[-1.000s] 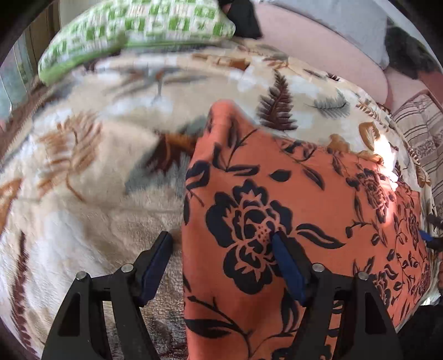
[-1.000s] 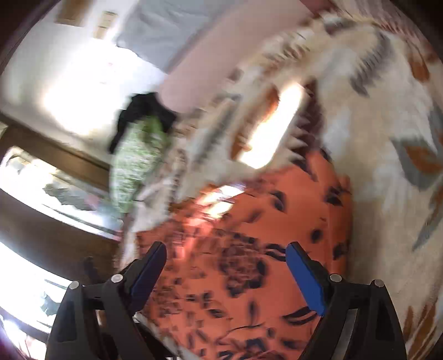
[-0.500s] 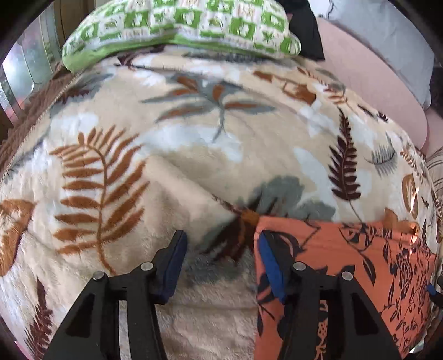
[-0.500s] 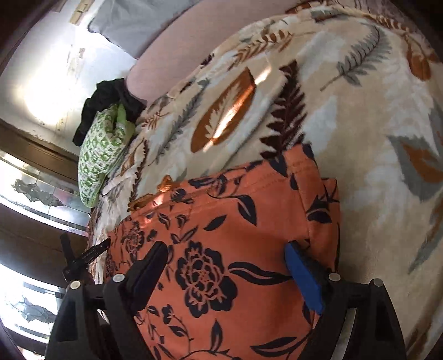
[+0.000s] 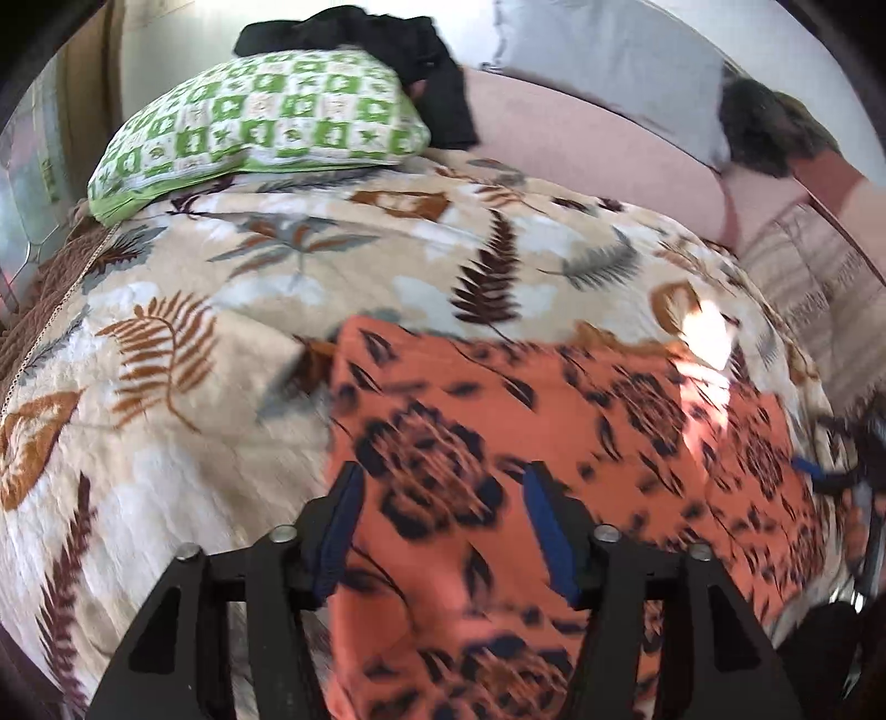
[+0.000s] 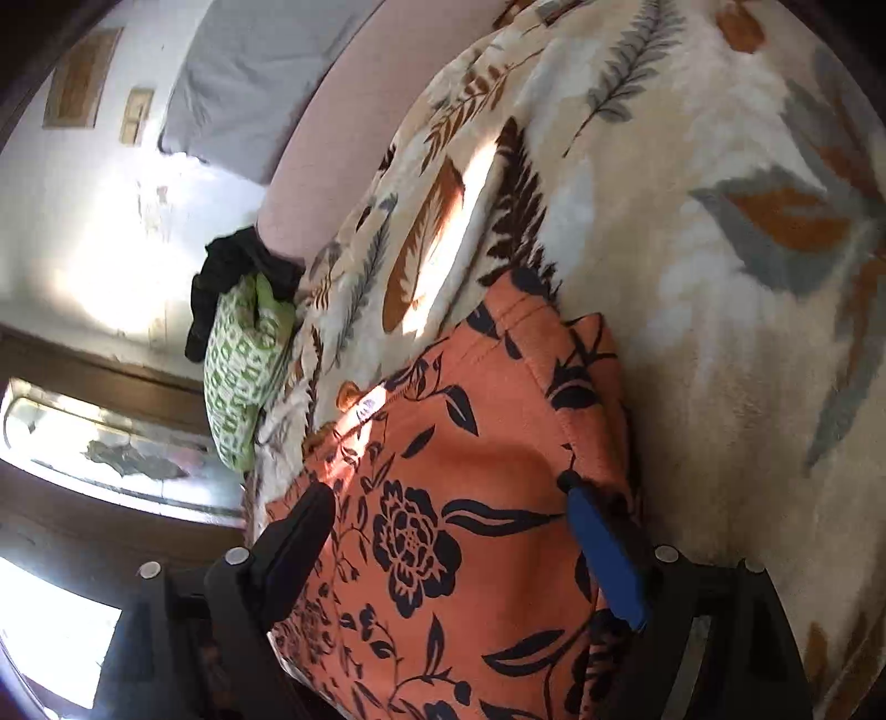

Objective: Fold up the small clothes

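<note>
- Orange cloth (image 5: 581, 421) with a black flower print lies flat on a bed, on a cream blanket (image 5: 183, 310) printed with ferns.
- Its long axis runs across the left wrist view, from near the middle out to the right edge.
- Left gripper (image 5: 440, 531) hangs over the cloth's left end, pointing steeply down. Its jaws are opening and nothing is pinched between them; the cloth shows in the gap below.
- Right gripper (image 6: 448, 548) hangs over the other end, jaws wide apart and holding nothing. Its blue pad sits near the cloth's far side edge.
- In the right wrist view the cloth (image 6: 487, 443) has a stitched hem at its far end, with a second layer showing at the side, so it looks partly folded.
- Each gripper is close to its own end of the cloth. My judgement is that the next fold turns on both ends being taken together.
- Green checked pillow (image 5: 260, 122) and dark clothing (image 5: 387, 39) lie at the head of the bed, well apart from the cloth.
- No brand, label or writing can be read.
</note>
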Motion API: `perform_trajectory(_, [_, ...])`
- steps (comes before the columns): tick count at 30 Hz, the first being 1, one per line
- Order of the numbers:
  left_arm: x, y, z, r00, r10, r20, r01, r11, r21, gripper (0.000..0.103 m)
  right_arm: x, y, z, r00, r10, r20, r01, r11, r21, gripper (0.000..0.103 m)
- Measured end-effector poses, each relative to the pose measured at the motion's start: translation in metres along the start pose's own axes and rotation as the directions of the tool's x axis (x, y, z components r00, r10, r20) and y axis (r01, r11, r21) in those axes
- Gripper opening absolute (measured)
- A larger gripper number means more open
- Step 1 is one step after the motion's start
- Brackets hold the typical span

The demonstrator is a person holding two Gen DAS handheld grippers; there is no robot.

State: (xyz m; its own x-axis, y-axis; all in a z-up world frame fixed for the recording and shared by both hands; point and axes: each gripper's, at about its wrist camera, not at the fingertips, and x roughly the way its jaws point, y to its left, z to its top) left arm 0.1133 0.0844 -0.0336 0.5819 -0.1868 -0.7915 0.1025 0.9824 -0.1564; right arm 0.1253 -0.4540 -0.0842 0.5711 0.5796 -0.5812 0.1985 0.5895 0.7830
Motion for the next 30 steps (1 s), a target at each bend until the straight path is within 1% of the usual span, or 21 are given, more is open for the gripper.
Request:
perform_trajectory(1, [-0.003,-0.010,-0.009,1.000,-0.001,0.006,0.001,1.000,0.018,0.074,-0.004,0.009,0.002,1.000,-0.005,0.011,0.005,0.999,-0.041,0.089])
perform_trajectory(3, [-0.002,-0.028,-0.023,1.000,-0.010,0.004,0.010,0.998,0.054,0.074,-0.009,0.024,0.008,1.000,0.010,0.018,-0.008,0.995,-0.094,0.089])
perform_trajectory(5, [0.007,-0.042,-0.033,0.999,-0.026,-0.041,0.029,0.996,0.081,0.074,-0.005,0.028,0.020,0.996,0.088,0.006,-0.088,0.993,-0.076,0.089])
perform_trajectory(7, [0.014,-0.049,-0.039,0.998,-0.034,-0.045,0.038,0.995,0.090,0.074,0.014,0.025,0.032,0.976,0.214,-0.047,-0.216,0.976,-0.034,0.089])
perform_trajectory(8, [0.020,-0.051,-0.042,0.998,-0.027,-0.052,0.031,0.995,0.096,0.074,0.025,0.020,0.039,0.978,0.201,-0.049,-0.203,0.979,-0.027,0.089])
perform_trajectory(9, [0.026,-0.052,-0.044,0.998,-0.008,-0.068,0.015,0.995,0.100,0.074,0.035,0.009,0.047,0.993,0.116,-0.028,-0.117,0.993,-0.031,0.089])
perform_trajectory(10, [0.031,-0.051,-0.046,0.997,0.015,-0.080,-0.007,0.995,0.101,0.074,0.043,-0.011,0.056,0.999,0.042,-0.004,-0.042,0.999,0.022,0.089])
perform_trajectory(11, [0.032,-0.050,-0.047,0.997,0.027,-0.072,-0.019,0.995,0.102,0.074,0.042,-0.030,0.059,0.992,0.116,0.039,-0.120,0.984,0.135,0.086])
perform_trajectory(12, [0.031,-0.049,-0.047,0.997,0.025,-0.066,-0.018,0.994,0.103,0.074,0.033,-0.034,0.060,0.984,0.153,0.087,-0.167,0.968,0.187,0.086])
perform_trajectory(13, [0.030,-0.047,-0.047,0.997,0.021,-0.068,-0.014,0.995,0.101,0.074,0.022,-0.025,0.057,0.984,0.143,0.108,-0.160,0.973,0.165,0.087])
perform_trajectory(15, [0.029,-0.043,-0.046,0.998,0.020,-0.066,-0.014,0.996,0.087,0.074,0.007,-0.001,0.045,0.989,0.125,0.083,-0.131,0.989,0.072,0.088])
perform_trajectory(20, [0.024,-0.035,-0.048,0.998,0.008,-0.065,-0.006,1.000,0.028,0.074,-0.003,0.041,-0.038,0.973,0.227,-0.052,-0.228,0.973,-0.024,0.089])
perform_trajectory(21, [0.023,-0.034,-0.049,0.998,0.013,-0.067,-0.011,1.000,0.028,0.074,0.001,0.039,-0.057,0.977,0.201,-0.072,-0.204,0.978,-0.033,0.089])
perform_trajectory(22, [0.021,-0.034,-0.049,0.997,0.015,-0.070,-0.013,0.999,0.030,0.074,0.009,0.031,-0.071,0.990,0.116,-0.085,-0.120,0.992,-0.039,0.089])
perform_trajectory(23, [0.017,-0.034,-0.049,0.997,0.018,-0.072,-0.016,0.999,0.030,0.074,0.016,0.016,-0.081,0.995,0.045,-0.086,-0.047,0.999,-0.020,0.087])
perform_trajectory(24, [0.013,-0.034,-0.049,0.997,0.023,-0.071,-0.021,0.999,0.030,0.075,0.013,0.004,-0.086,0.997,0.074,-0.038,-0.073,0.997,0.034,0.082])
perform_trajectory(25, [0.007,-0.033,-0.049,0.998,0.029,-0.063,-0.027,0.999,0.030,0.075,0.004,0.004,-0.089,0.997,0.081,0.002,-0.081,0.994,0.068,0.082])
perform_trajectory(26, [0.002,-0.032,-0.049,0.998,0.029,-0.051,-0.027,0.999,0.028,0.075,-0.003,0.009,-0.090,0.998,0.054,0.010,-0.055,0.996,0.076,0.084])
perform_trajectory(27, [-0.003,-0.031,-0.049,0.999,0.029,-0.041,-0.028,0.999,0.023,0.075,-0.010,0.019,-0.093,0.998,0.055,0.024,-0.056,0.997,0.054,0.086])
perform_trajectory(28, [-0.005,-0.030,-0.049,0.999,0.031,-0.036,-0.030,0.999,0.015,0.075,-0.014,0.030,-0.097,0.995,0.091,0.031,-0.092,0.996,0.019,0.086])
perform_trajectory(30, [-0.008,-0.027,-0.050,0.999,0.023,-0.040,-0.024,1.000,-0.008,0.075,-0.013,0.043,-0.105,0.992,0.123,-0.005,-0.123,0.991,-0.045,0.087])
